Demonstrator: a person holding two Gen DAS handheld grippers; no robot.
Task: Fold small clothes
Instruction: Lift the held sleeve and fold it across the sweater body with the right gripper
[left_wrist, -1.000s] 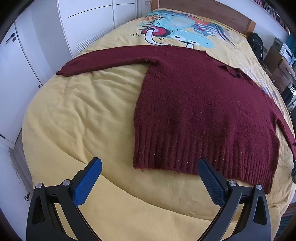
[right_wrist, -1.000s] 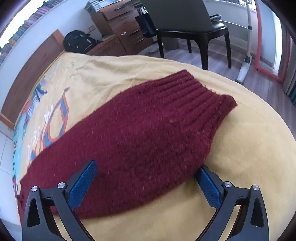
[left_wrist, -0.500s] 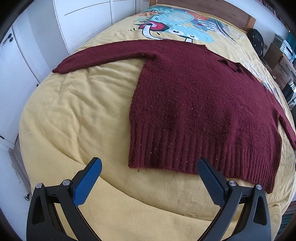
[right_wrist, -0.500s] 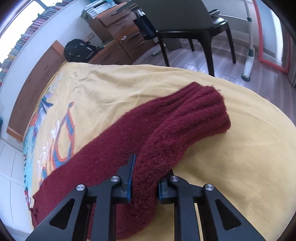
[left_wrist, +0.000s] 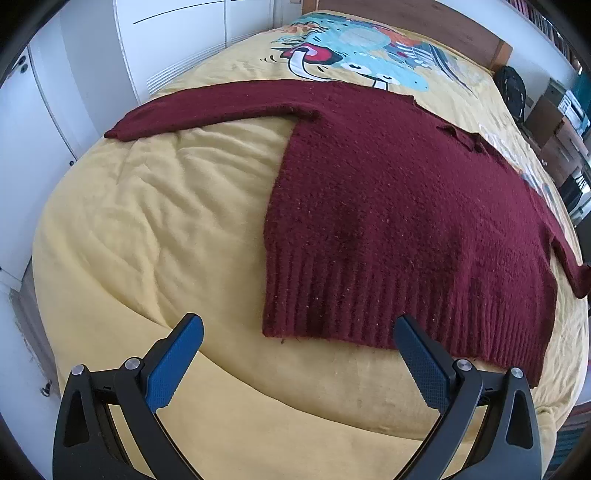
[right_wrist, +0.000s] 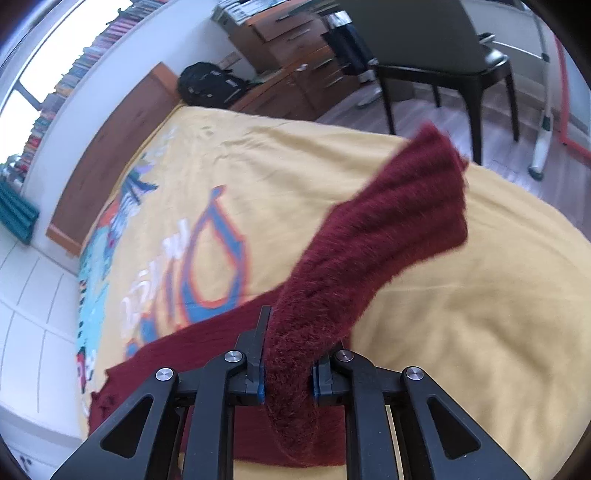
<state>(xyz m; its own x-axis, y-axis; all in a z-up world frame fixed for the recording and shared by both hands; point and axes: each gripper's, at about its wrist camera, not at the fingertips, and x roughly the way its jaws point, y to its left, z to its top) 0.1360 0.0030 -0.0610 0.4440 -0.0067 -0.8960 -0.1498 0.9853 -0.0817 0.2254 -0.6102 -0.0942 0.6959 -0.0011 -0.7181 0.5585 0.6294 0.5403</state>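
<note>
A dark red knitted sweater (left_wrist: 399, 206) lies flat on a yellow bedspread (left_wrist: 155, 236), its left sleeve (left_wrist: 207, 107) stretched out to the left. My left gripper (left_wrist: 299, 350) is open and empty, just in front of the ribbed hem's lower left corner. My right gripper (right_wrist: 288, 369) is shut on the sweater's right sleeve (right_wrist: 369, 254), holding it lifted off the bed with the ribbed cuff (right_wrist: 436, 188) hanging free in the air.
White wardrobe doors (left_wrist: 74, 74) stand left of the bed. A wooden headboard (left_wrist: 424, 26) is at the far end. A black chair (right_wrist: 443, 66), wooden drawers (right_wrist: 295, 48) and a black backpack (right_wrist: 210, 85) stand beyond the bed's right side.
My right gripper closed on the sleeve and lifted it off the bedspread, the cuff now in the air. The left gripper stayed open and shifted slightly left of the hem.
</note>
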